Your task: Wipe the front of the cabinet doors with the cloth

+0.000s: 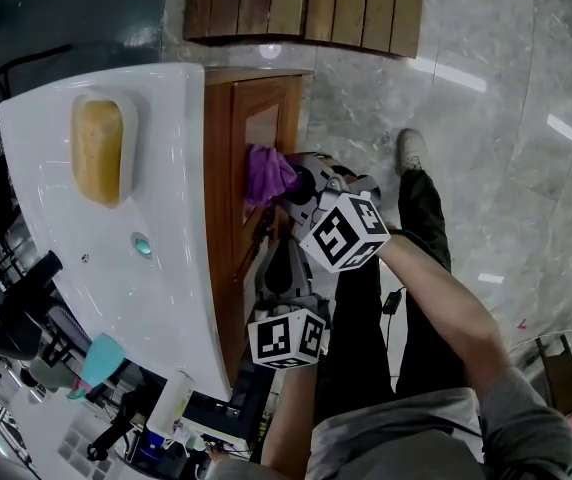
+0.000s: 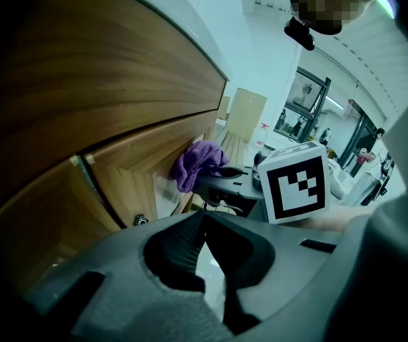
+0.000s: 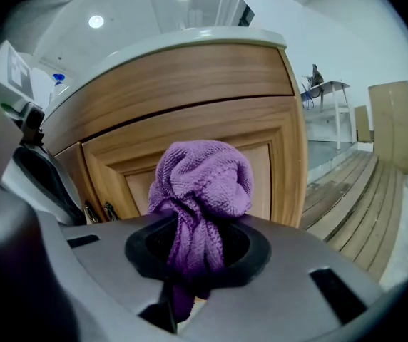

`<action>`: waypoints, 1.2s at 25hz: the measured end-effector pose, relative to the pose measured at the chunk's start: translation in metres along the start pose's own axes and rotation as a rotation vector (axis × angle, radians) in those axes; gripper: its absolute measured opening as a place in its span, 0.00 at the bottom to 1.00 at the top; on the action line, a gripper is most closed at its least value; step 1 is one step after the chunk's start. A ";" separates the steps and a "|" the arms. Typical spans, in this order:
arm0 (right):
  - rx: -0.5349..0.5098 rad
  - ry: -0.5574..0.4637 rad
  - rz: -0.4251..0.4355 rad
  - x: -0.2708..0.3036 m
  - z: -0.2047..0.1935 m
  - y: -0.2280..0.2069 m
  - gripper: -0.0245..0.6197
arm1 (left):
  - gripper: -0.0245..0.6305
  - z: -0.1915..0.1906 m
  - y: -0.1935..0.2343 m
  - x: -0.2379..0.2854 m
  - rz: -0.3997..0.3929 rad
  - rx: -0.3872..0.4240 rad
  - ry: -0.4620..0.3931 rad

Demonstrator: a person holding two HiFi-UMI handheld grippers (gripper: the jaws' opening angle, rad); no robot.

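Right gripper (image 3: 198, 251) clenched on purple cloth (image 3: 204, 180). The cloth is bunched just ahead of the jaws at frame centre, against cabinet door (image 3: 122, 164). Left gripper (image 2: 204, 223) has jaws together, holding nothing.

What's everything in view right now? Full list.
cloth: 1, purple, bunched against the door front
cabinet doors: 2, brown wood, under the basin top
basin top: 1, white, above the doors
sponge: 1, yellow, in a recess of the top
slatted board: 1, brown wood, on the floor beyond the cabinet
floor: grey marble
right gripper: 1, grey, shut on the cloth
left gripper: 1, grey, jaws together, empty, near the doors
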State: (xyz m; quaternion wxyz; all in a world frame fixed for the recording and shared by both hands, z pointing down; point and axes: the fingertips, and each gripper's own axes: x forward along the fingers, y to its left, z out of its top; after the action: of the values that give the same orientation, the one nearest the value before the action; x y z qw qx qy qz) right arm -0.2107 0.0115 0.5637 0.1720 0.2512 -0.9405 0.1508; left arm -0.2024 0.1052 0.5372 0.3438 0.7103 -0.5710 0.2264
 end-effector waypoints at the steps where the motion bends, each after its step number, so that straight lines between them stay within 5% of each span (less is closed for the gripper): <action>1: 0.002 0.009 0.000 0.002 -0.003 -0.001 0.16 | 0.05 -0.001 0.000 0.002 -0.001 0.001 0.002; 30: 0.086 0.358 0.027 0.050 -0.132 -0.014 0.16 | 0.05 -0.032 0.007 0.053 -0.029 0.005 0.135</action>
State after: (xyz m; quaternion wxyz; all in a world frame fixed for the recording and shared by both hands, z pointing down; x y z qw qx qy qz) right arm -0.2109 0.0274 0.7043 0.3236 0.2148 -0.8909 0.2355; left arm -0.1936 0.0932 0.5976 0.3829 0.7023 -0.5357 0.2705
